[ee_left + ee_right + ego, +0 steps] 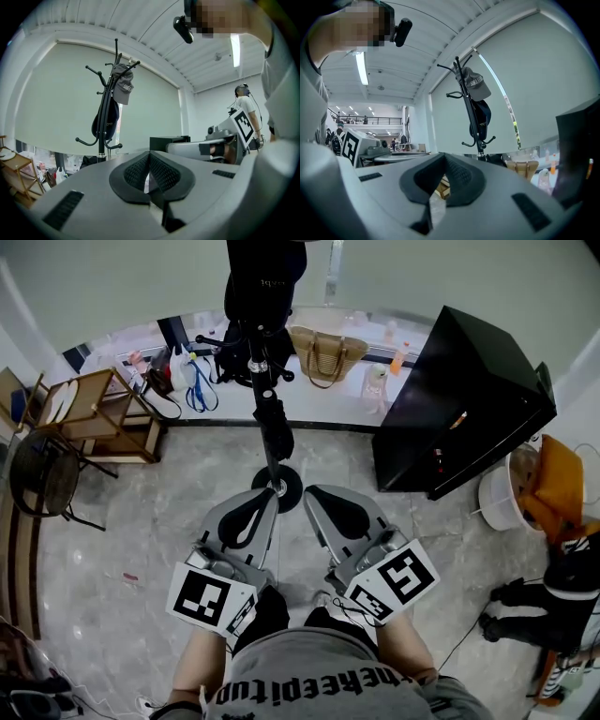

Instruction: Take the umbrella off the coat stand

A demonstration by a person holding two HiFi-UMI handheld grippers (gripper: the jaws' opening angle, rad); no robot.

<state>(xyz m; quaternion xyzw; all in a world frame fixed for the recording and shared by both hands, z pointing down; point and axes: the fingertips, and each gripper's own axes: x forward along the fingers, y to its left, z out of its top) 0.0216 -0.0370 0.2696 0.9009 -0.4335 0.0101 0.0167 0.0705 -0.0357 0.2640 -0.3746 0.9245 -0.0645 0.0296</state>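
Note:
The black coat stand (pixel 267 381) rises straight ahead, its round base (pixel 279 487) on the grey floor. A dark folded thing, which may be the umbrella (pixel 276 430), hangs close along the pole; it shows as a dark hanging shape (pixel 106 121) in the left gripper view and as a dark hanging shape (pixel 483 114) in the right gripper view, under a grey cap (pixel 123 86). My left gripper (pixel 266 496) and right gripper (pixel 312 492) are side by side, short of the base. Both point at the stand, jaws shut and empty.
A black cabinet (pixel 461 409) stands to the right of the stand. A wooden shelf unit (pixel 101 414) and a black chair (pixel 41 476) are at the left. A woven bag (pixel 326 353) and other bags lie by the window sill. Another person (pixel 562 606) is at the far right.

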